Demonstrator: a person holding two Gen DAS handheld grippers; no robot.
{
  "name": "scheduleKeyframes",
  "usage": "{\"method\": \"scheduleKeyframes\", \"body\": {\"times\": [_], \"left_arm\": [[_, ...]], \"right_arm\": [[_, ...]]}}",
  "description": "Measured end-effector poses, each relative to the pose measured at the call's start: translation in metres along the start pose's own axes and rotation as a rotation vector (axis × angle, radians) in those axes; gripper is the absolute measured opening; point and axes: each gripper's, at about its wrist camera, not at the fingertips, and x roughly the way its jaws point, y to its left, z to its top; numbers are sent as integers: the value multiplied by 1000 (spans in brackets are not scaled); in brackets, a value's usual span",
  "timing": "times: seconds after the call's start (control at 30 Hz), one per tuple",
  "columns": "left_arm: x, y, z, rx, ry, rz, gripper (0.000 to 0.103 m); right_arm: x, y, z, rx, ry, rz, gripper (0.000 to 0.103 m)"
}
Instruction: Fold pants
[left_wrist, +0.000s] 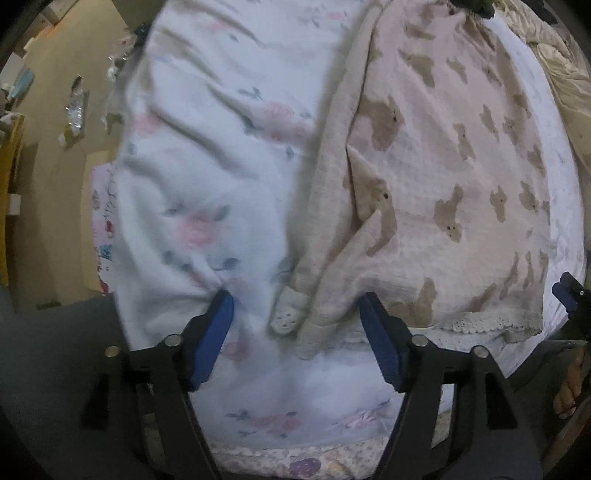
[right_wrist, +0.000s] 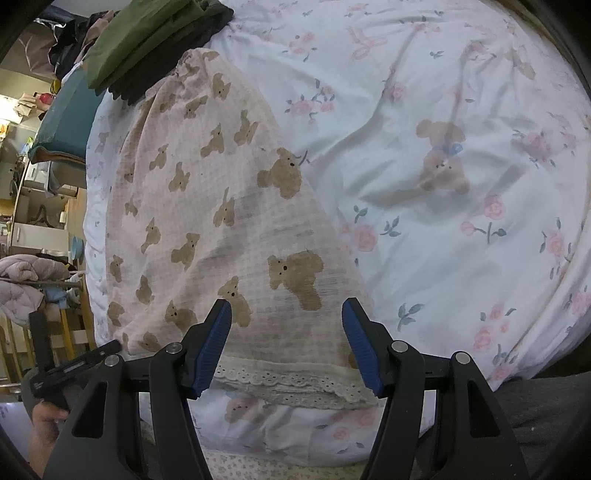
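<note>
The bear-print pants (right_wrist: 207, 229) lie flat on the floral bedsheet (right_wrist: 443, 166), lace hem nearest. The left gripper (left_wrist: 295, 314) stands partly open over a bunched hem corner, gripping nothing. The right gripper (right_wrist: 286, 325) hangs open above the lace hem, empty. No writing is readable.

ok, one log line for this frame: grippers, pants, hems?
left gripper: open, over crumpled hem | right gripper: open, over flat hem | pants: spread on bedsheet, unfolded

No readable text, labels or numbers.
</note>
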Motion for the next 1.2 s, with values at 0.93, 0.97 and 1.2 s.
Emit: {"method": "scheduleKeyframes", "body": {"times": [0.93, 0.97, 1.2], "left_arm": [[-18, -84, 15, 322, -200, 80, 45], [-7, -82, 20, 306, -164, 85, 42], [19, -56, 20, 249, -33, 214, 56]], "right_arm": [[33, 61, -2, -291, 31, -27, 65], [45, 65, 1, -301, 53, -35, 64], [75, 27, -17, -323, 261, -406, 67]]}}
